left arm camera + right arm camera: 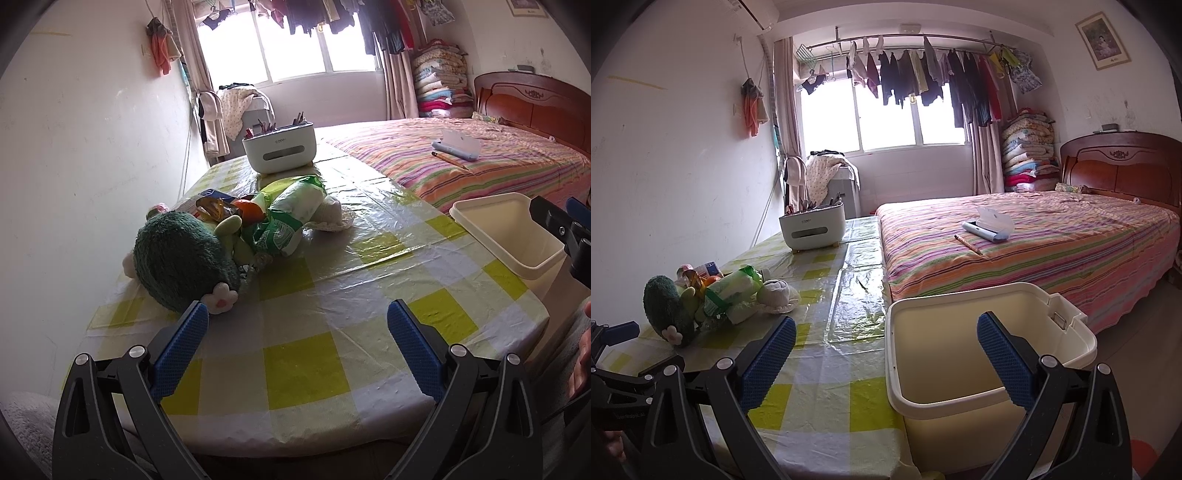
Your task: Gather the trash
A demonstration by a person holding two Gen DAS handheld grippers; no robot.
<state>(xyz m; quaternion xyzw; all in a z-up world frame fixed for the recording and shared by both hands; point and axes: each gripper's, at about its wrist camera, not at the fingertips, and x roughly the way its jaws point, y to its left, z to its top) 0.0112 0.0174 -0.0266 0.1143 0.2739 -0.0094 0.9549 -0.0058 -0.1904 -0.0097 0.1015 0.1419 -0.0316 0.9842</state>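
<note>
A heap lies on the checked table (303, 369) by the left wall. It holds a green-and-white plastic bag (291, 218), an amber crinkled wrapper (210, 208), crumpled clear plastic (258, 263), an orange (251, 210), a green plush toy (181, 262) and a white cloth piece (334, 214). My left gripper (297, 317) is open over bare tablecloth, just short of the plush toy. A cream bin (960, 424) stands against the table's right edge. My right gripper (886, 328) hangs open above its near rim, holding nothing. The bag (738, 291) also shows far left.
A white desk organiser (280, 147) with pens stands at the table's far end. The bed (1052, 251) with a striped cover runs along the right, carrying a pencil case (990, 227) and a pencil (967, 243). The white wall (74, 166) borders the table's left side.
</note>
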